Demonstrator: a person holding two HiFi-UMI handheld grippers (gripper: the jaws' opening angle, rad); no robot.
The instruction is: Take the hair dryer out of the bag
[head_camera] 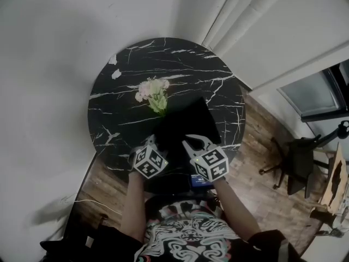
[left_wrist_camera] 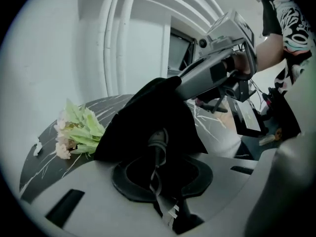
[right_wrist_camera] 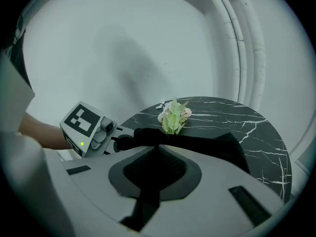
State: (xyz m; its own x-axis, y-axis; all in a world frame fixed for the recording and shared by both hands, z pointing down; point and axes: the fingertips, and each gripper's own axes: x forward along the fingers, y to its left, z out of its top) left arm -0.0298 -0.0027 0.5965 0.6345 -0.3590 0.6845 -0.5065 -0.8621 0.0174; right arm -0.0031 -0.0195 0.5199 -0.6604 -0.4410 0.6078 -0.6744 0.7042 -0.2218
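Observation:
A black fabric bag [head_camera: 185, 123] lies on the near half of a round black marble table [head_camera: 122, 72]. My left gripper [head_camera: 151, 142] is at the bag's near left edge. In the left gripper view its jaws [left_wrist_camera: 157, 168] are shut on black fabric [left_wrist_camera: 153, 110], with a grey twisted cord [left_wrist_camera: 156, 144] between them. My right gripper [head_camera: 193, 142] is at the near right edge, shut on a fold of the bag [right_wrist_camera: 212, 144] that runs down into its jaws [right_wrist_camera: 152, 177]. No hair dryer shows in any view.
A small bunch of pale flowers [head_camera: 154, 93] lies just beyond the bag. White pipes [head_camera: 240, 10] run up the wall behind. A dark chair [head_camera: 297, 157] stands on the wooden floor to the right. A small blue object [head_camera: 200, 180] sits below the right gripper.

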